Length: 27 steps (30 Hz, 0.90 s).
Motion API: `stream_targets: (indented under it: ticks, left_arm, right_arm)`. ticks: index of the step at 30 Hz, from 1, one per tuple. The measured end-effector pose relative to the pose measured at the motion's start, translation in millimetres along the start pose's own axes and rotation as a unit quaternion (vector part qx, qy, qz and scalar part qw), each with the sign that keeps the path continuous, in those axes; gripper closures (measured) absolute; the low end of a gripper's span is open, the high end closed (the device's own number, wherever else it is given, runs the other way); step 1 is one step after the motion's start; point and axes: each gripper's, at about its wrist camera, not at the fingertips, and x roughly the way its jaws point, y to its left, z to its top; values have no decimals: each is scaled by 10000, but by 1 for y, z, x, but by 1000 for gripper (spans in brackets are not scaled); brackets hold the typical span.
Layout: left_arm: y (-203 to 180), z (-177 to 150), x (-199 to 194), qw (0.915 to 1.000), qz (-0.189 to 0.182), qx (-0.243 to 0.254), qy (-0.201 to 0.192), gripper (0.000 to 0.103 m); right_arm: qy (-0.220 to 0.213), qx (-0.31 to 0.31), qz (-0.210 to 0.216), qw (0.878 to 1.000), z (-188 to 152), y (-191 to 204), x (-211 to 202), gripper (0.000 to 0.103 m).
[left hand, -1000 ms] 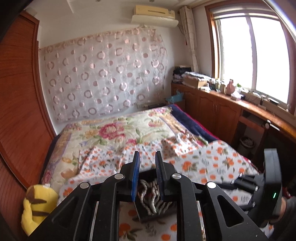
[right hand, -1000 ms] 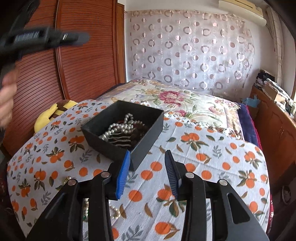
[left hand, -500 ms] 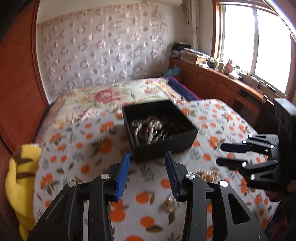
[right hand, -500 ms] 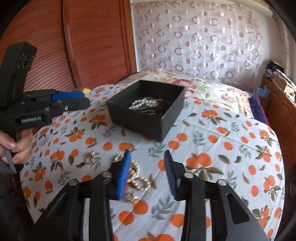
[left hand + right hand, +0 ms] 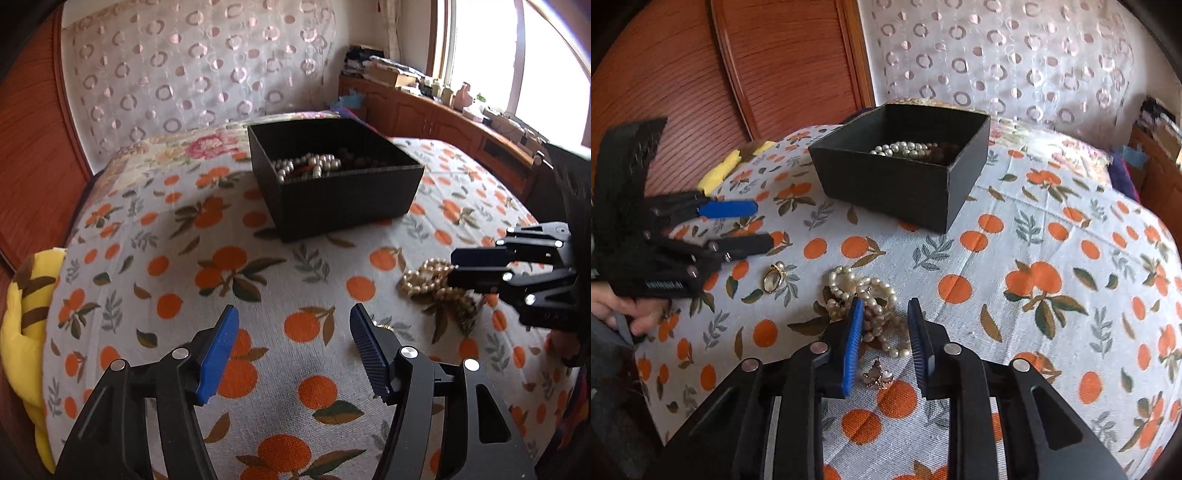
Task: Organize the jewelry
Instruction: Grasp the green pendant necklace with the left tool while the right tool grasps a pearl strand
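Note:
A black open box (image 5: 351, 199) (image 5: 886, 184) stands on the orange-print cloth, with a pearl strand (image 5: 310, 164) (image 5: 905, 147) and dark beads inside. A loose pile of pearls (image 5: 846, 280) (image 5: 424, 280) lies on the cloth in front of it. My right gripper (image 5: 885, 302) (image 5: 452, 267) is low over that pile; its jaws are closing with pearls between them, and I see no pad pressing. A gold ring (image 5: 774, 277) and a small brooch (image 5: 878, 376) lie nearby. My left gripper (image 5: 293, 310) (image 5: 762, 223) hangs over bare cloth, jaws opening, nothing between them.
A yellow plush toy (image 5: 22, 314) (image 5: 720, 170) lies at the cloth's left edge by the wooden wardrobe (image 5: 783, 62). A person's hand (image 5: 631, 314) holds the left gripper. A wooden sideboard (image 5: 461, 125) runs under the window on the right.
Both grippers have sunk toward the cloth and tilted down. The left jaws have spread much wider. The right jaws have narrowed and now straddle the loose pearl pile.

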Motion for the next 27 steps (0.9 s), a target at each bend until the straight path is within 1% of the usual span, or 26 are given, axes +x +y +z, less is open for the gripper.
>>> stream_targets:
  ticks: [3, 5, 6, 7, 9, 11, 12, 19, 25, 27]
  left_arm:
    - [0, -3, 7, 10000, 19, 14, 95, 43]
    - [-1, -4, 7, 9999, -1, 52, 91, 31]
    - [-2, -3, 7, 9999, -10, 57, 97, 28]
    - [-3, -3, 8, 9999, -19, 82, 129, 28]
    - [-4, -3, 8, 9998, -21, 114, 143, 25]
    - [-6, -3, 9, 9997, -41, 156, 165, 22]
    - [-6, -3, 10, 9997, -43, 163, 171, 21]
    - [-7, -3, 10, 9997, -43, 163, 170, 21]
    - [-7, -3, 10, 9997, -44, 158, 169, 21]
    - [-7, -2, 10, 9997, -32, 144, 170, 21]
  right_arm:
    - [-4, 4, 23, 10000, 0, 0, 0, 76]
    - [3, 15, 46, 10000, 0, 0, 0, 76]
    - [3, 25, 70, 10000, 0, -1, 0, 81]
    - [13, 46, 163, 9999, 0, -2, 0, 88]
    - [16, 105, 270, 9996, 0, -3, -1, 90]
    - [-38, 71, 267, 9996, -1, -2, -2, 97]
    - [-66, 72, 253, 9996, 0, -2, -3, 97]
    - [-601, 112, 43, 9981, 5, -5, -31, 97]
    - [-1273, 251, -165, 9914, 11, -13, -69, 97]
    - [-1391, 295, -199, 9896, 11, -17, -78, 97]
